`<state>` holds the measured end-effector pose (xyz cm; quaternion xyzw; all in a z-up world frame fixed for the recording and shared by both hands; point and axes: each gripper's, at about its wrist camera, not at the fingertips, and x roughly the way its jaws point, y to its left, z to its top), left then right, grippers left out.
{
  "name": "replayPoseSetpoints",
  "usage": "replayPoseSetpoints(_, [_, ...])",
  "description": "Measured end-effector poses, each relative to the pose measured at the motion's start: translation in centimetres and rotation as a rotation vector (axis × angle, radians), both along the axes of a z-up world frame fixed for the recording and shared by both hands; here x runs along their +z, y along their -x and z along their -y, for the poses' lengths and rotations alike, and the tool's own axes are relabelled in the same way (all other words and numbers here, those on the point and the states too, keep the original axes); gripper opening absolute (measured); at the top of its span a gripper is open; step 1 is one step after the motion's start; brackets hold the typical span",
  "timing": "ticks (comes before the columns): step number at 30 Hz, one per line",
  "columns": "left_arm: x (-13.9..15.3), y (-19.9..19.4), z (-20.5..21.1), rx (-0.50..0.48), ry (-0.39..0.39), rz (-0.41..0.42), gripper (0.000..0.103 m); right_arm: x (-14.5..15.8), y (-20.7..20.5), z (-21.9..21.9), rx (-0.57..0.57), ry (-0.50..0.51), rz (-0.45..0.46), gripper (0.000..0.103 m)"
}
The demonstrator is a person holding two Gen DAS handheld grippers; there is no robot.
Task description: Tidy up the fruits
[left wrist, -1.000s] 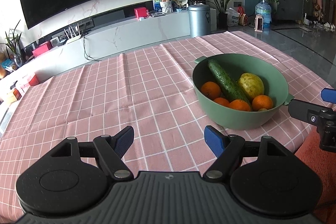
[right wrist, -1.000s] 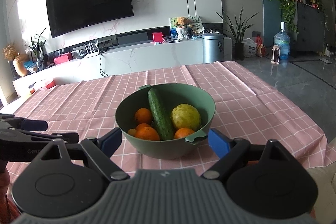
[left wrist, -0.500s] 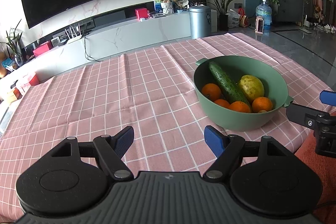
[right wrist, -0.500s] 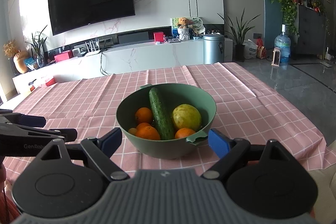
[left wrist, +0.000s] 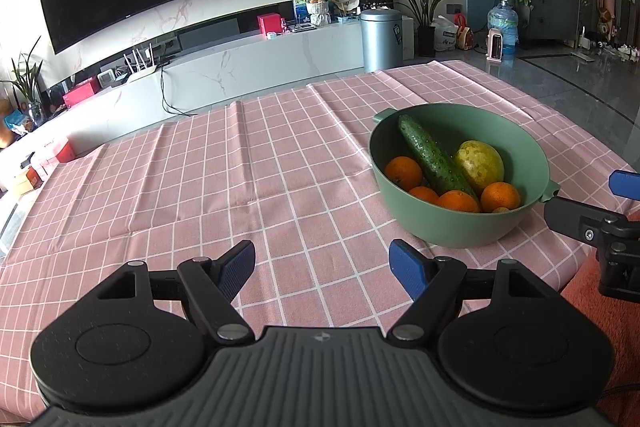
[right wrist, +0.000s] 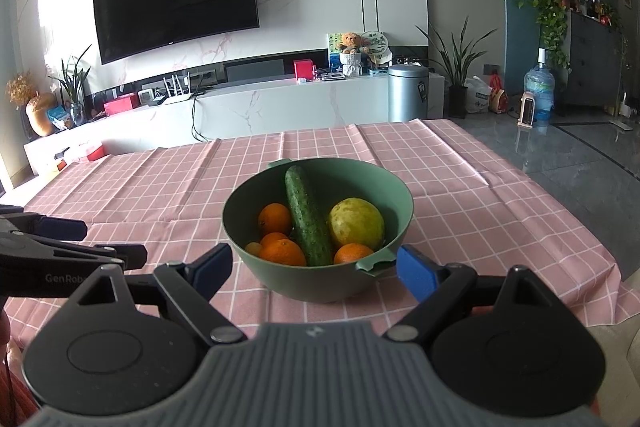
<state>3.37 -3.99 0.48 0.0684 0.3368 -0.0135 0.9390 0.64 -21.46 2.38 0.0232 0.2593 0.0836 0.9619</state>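
A green bowl [right wrist: 280, 277] [left wrist: 472, 233] stands on the pink checked tablecloth near the table's front edge. In it lie a cucumber [right wrist: 307, 221] [left wrist: 434, 157], a yellow-green round fruit [right wrist: 356, 223] [left wrist: 480, 165] and several oranges [right wrist: 282, 251] [left wrist: 403, 173]. My right gripper [right wrist: 316, 267] hangs open just in front of the bowl, its blue fingertips either side of the near wall without touching it. Left of the bowl, my left gripper [left wrist: 322, 265] is open over bare cloth with nothing between its fingers. Each gripper shows at the edge of the other's view.
The pink checked tablecloth [left wrist: 240, 167] lies bare to the left of the bowl. Beyond the table are a white TV console [right wrist: 280, 103], a wall TV [right wrist: 176, 11], a metal bin [right wrist: 408, 93] and potted plants. The floor drops off at the right.
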Motion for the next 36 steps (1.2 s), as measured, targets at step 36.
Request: replayPoseSetpoints(36, [-0.11, 0.19, -0.25, 0.002, 0.003, -0.007, 0.09, 0.14, -0.07, -0.14, 0.001, 0.003, 0.005, 0.085])
